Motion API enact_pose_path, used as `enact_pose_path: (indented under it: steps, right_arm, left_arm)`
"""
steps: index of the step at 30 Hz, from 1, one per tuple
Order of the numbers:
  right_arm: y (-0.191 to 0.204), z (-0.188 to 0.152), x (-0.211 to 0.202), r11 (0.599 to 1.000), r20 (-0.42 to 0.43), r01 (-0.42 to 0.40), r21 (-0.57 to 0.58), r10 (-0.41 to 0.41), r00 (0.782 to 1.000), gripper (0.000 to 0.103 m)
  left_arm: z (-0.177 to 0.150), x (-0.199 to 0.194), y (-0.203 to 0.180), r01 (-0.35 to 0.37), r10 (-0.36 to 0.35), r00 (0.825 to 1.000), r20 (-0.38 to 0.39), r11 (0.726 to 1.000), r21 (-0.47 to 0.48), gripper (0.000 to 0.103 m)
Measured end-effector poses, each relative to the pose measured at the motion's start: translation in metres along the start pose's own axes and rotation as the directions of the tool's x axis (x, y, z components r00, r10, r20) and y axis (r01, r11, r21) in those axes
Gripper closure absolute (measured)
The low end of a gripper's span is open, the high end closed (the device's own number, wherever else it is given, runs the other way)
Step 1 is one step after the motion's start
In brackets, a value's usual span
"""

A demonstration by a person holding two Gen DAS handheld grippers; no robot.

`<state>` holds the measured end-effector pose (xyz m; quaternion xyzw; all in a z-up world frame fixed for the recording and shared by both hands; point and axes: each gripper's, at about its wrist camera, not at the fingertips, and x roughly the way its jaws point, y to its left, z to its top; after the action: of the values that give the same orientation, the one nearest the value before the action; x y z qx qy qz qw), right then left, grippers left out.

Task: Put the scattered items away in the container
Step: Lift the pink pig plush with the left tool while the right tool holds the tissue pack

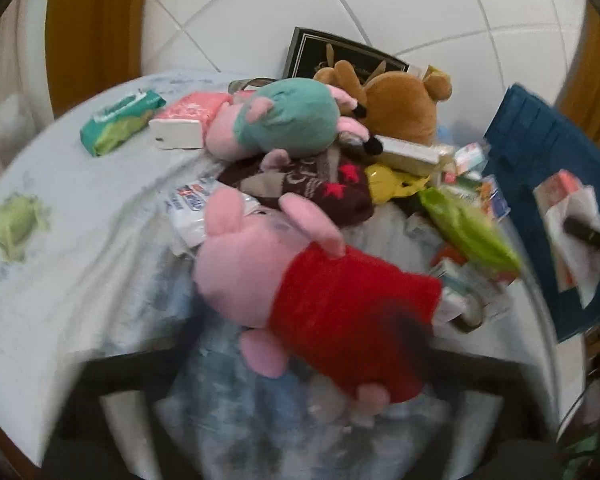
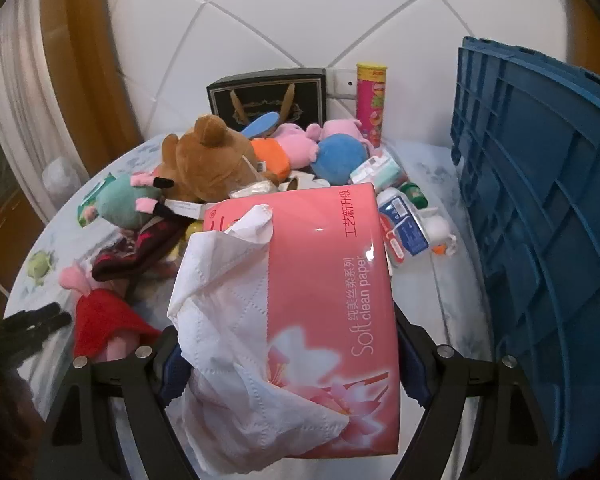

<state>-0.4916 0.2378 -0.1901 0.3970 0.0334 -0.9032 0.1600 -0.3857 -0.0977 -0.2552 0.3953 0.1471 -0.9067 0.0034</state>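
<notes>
A pink pig plush in a red dress [image 1: 320, 292] lies on the pale bedsheet [image 1: 80, 240], just ahead of my left gripper [image 1: 300, 400]. Its blurred dark fingers [image 1: 108, 376] stand wide apart at the bottom of the left wrist view, clear of the plush. My right gripper [image 2: 288, 352] is shut on a pink tissue pack [image 2: 332, 280] with white tissue [image 2: 224, 304] hanging out of it. The blue crate [image 2: 540, 220] stands on edge to the right of that pack. The right wrist view shows the left gripper [image 2: 36, 320] beside the red-dress pig [image 2: 104, 320].
A heap fills the middle: a teal-dress pig [image 1: 288, 120], a brown bear [image 1: 400, 112], a dark knitted piece [image 1: 312, 188], a green packet [image 1: 468, 232], small boxes. A green wipes pack [image 1: 120, 120] lies at the left. A black gift bag [image 2: 268, 96] and crisps tube [image 2: 372, 104] stand against the white padded headboard.
</notes>
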Motion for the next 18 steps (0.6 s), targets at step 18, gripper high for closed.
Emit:
enact_pose_path:
  steps: [18]
  right_arm:
    - [-0.006,0.009,0.004,0.998,-0.008,-0.066,-0.003,0.066,0.998,0.02]
  left_arm:
    - [0.007,0.053,-0.014,-0.151,0.133,0.987,-0.092,0.961,-0.231,0.0]
